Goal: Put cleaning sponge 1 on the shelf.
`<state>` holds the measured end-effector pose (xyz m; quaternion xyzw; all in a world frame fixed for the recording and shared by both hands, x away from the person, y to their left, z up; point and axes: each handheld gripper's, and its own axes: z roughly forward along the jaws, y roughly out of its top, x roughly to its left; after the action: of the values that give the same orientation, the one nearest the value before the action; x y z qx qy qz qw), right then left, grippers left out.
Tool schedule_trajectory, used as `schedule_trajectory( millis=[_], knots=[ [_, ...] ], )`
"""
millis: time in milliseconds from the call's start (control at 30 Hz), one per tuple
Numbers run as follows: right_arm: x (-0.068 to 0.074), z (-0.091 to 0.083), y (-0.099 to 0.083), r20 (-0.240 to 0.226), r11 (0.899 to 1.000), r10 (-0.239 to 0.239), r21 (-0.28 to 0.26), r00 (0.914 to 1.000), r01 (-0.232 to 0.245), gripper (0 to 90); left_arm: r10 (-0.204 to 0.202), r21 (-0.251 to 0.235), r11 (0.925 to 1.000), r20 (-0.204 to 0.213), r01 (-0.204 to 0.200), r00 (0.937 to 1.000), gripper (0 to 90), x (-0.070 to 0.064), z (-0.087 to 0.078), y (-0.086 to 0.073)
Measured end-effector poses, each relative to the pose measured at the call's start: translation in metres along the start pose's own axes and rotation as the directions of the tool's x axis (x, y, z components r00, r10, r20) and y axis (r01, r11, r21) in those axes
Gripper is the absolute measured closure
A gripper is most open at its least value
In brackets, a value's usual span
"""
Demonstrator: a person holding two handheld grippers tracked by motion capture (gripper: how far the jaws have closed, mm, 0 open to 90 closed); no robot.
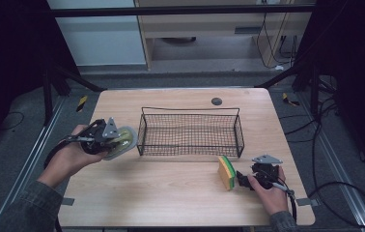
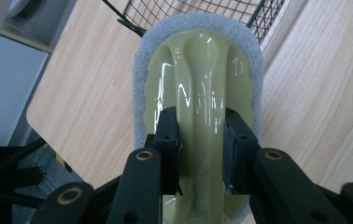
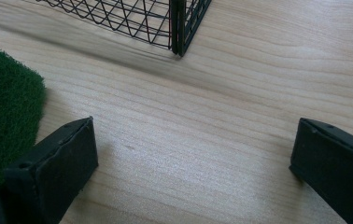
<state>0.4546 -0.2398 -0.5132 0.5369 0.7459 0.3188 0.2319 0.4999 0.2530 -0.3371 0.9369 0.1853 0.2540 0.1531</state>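
Left gripper [image 2: 201, 140] clamps scrub pad's [image 2: 198, 70] handle ridge, held off table beside wire basket [image 1: 190, 145], likely for drop-in; right gripper [image 3: 188, 154] gapes beside sponge [image 1: 227, 172]

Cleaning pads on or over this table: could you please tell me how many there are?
2. A pale green scrubber with a grey pad is clamped in the left gripper, left of the wire basket. A yellow-and-green sponge stands on the table beside the open right gripper. The basket looks empty.

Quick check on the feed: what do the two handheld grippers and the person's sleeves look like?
Both the left gripper and right gripper are black two-jaw tools, each topped by a grey three-cornered plate and trailing a black cable. The sleeves are dark grey-green.
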Motion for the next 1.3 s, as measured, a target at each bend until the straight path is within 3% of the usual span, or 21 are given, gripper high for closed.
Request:
schedule_trajectory(
  millis=[333,633,767,1300],
  knots=[
    [0.000,0.000,0.000,-0.001,1.000,0.001,0.000,1.0000,-0.001,0.8,0.097,-0.011,0.9951,-0.037,-0.098,0.9946,71.0,0.008,-0.002,0.029],
    [0.000,0.000,0.000,0.001,1.000,-0.001,0.000,1.0000,0.001,0.8,0.105,-0.053,0.9927,-0.058,-0.108,0.9927,71.0,0.021,-0.010,0.052],
    [0.000,0.000,0.000,0.002,1.000,-0.001,0.000,1.0000,0.001,0.8,0.135,-0.035,0.9899,-0.078,-0.138,0.9879,71.0,0.019,-0.003,0.067],
    [-0.002,-0.004,-0.004,0.013,1.000,0.008,-0.001,0.9999,-0.007,0.8,0.196,-0.062,0.9778,-0.076,-0.201,0.9777,70.9,0.025,0.011,0.106]
  ],
)
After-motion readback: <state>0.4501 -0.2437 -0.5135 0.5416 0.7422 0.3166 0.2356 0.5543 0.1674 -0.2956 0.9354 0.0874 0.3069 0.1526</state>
